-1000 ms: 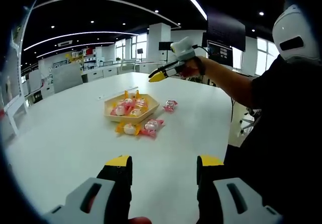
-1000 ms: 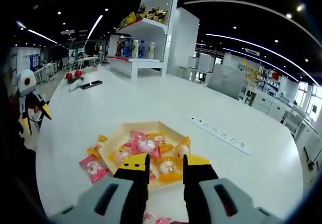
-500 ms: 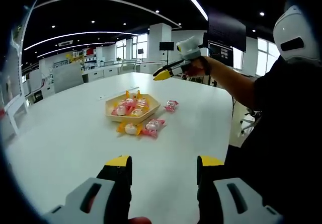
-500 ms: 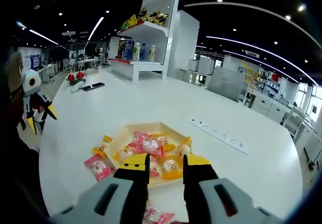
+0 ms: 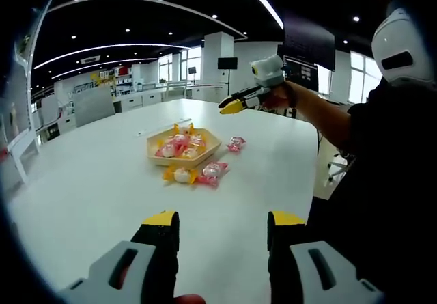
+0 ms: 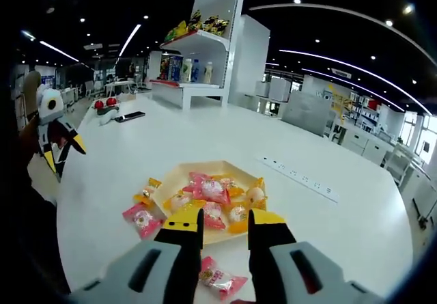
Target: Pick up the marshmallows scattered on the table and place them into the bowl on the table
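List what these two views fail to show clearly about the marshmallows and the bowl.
- Exact count in the bowl: right gripper view, wrapped marshmallows overlap and the right claw covers the near rim.
- Marshmallows in the bowl: left gripper view, too small to separate.
- Pink marshmallow: right gripper view, partly hidden between the claw's jaws.

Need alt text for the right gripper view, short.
A hexagonal bowl of wrapped marshmallows sits on a white table just beyond the open right claw. Three more wrapped marshmallows lie outside it, including a pink one.
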{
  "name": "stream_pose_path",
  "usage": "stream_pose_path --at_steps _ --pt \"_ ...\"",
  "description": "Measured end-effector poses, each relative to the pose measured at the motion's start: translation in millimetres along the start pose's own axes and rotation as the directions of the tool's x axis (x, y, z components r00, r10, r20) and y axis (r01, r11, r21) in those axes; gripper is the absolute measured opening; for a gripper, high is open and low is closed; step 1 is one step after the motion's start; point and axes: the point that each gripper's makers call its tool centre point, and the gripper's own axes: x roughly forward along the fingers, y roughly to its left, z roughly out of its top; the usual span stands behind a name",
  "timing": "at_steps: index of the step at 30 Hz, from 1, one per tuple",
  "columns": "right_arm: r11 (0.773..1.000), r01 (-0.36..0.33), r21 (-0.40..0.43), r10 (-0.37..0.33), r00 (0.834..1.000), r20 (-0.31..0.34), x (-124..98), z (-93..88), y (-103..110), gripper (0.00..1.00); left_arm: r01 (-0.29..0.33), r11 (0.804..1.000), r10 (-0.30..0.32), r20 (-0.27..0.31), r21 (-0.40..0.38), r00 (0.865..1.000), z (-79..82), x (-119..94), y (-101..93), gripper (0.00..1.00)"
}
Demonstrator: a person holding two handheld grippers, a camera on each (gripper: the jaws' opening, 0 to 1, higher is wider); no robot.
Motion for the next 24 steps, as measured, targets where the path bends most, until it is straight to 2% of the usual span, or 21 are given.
stream_pose_path --at_steps 8,24 --pt "1.000 0.005 0.004 -0.005 1.000 0.011 -8.2 -4.0 2.7 0.27 -0.004 1.000 0.004 0.002 -0.001 1.000 0.8 -0.7 1.8 0.52" --pt "1.000 -0.007 -0.012 0.007 1.000 0.018 -22.3 -9.7 23.4 0.27 -0.006 1.000 0.006 0.000 -0.015 1.000 -3.2 0.7 3.4 0.52"
